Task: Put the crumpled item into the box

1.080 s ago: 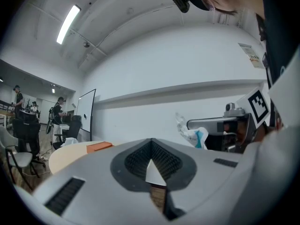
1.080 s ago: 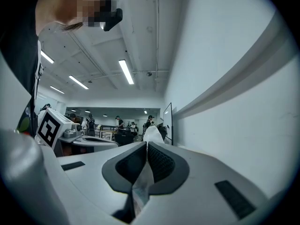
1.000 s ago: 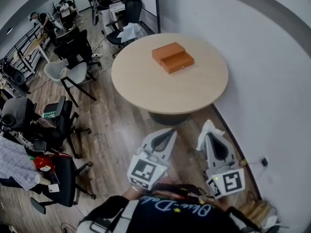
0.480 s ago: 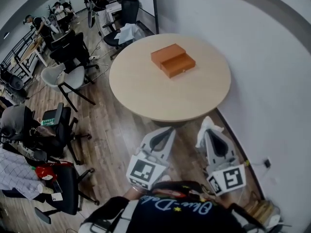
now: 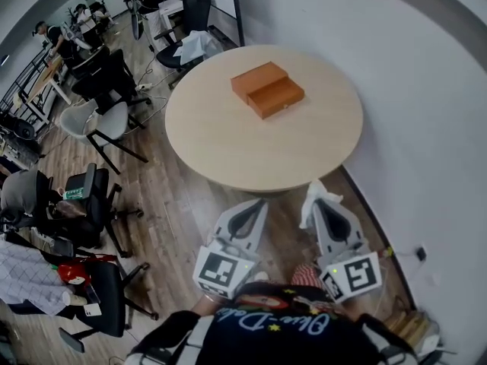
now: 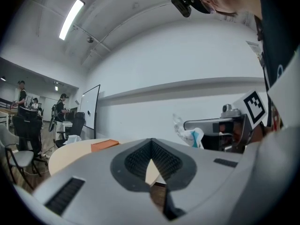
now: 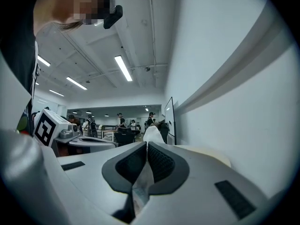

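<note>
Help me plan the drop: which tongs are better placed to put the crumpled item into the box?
Right. The right tongs are shut on the crumpled item, while the left tongs are shut on nothing; the box lies on the table ahead.

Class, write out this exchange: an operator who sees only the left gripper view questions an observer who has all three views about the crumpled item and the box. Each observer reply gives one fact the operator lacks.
Operator: I see something white by the other gripper. Is it held?
Observer: Yes. The right gripper view shows the right gripper with its fingers closed on the crumpled item.
Operator: Where is the box from here?
Observer: The head view shows the box on the far half of the round table. The left gripper and the right one are both short of its near edge, over the floor.
</note>
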